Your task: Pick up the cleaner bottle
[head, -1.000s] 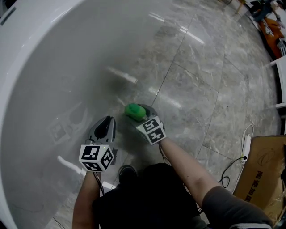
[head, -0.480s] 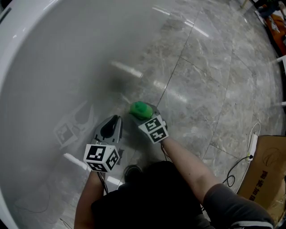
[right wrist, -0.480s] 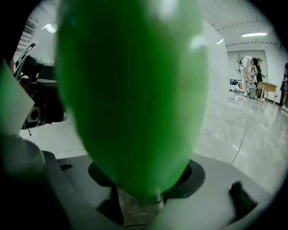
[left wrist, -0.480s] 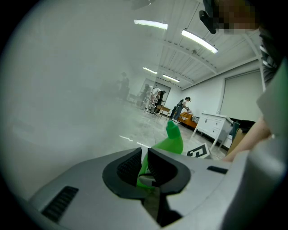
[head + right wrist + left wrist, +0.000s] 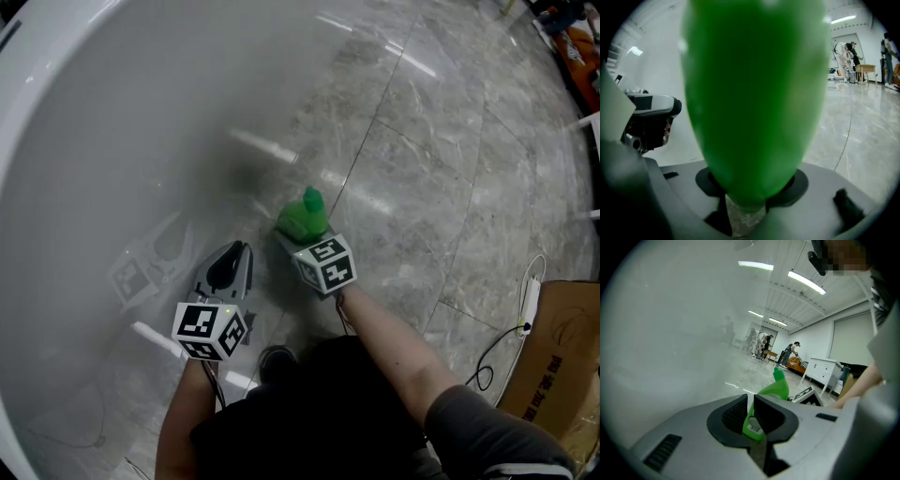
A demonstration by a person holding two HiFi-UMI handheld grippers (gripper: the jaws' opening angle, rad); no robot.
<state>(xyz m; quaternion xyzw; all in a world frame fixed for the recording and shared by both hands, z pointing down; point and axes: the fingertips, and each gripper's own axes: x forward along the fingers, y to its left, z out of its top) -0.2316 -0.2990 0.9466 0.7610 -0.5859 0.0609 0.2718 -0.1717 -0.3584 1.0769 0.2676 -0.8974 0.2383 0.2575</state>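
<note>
- Right gripper (image 5: 753, 185) jaws: closed on the green cleaner bottle (image 5: 752, 93), having just been closing. The dark pads sit against either side of the body, and the bottle fills most of the right gripper view.
- Left gripper (image 5: 750, 404) jaws: drawn together to a narrow slit, with nothing gripped. The green seen through the slit is the bottle, which lies beyond the jaws.
- Bottle position, head view: just above the centre of the frame, at the tip of the right gripper. The body is bright green and the neck points toward the top of the frame. Whether its base touches the floor cannot be told.
- Bottle position, left gripper view: right of centre, leaning, neck uppermost. A white label with a barcode sits at its lower end.
- The two grippers lie side by side in the lower-centre of the head view, near each other but apart. The left marker cube (image 5: 208, 330) sits lower left of the right marker cube (image 5: 325, 264).
- A large, glossy white curved surface (image 5: 112, 141) fills the left half of the head view and carries faint reflections of the grippers.
- The grey marble-tiled floor (image 5: 450, 169) occupies the right half.
- A cardboard box (image 5: 553, 366) stands at the lower right edge, with a white cable (image 5: 531, 298) just to its left.
- The person's right arm (image 5: 403, 361) runs from the lower right up to the right gripper.
</note>
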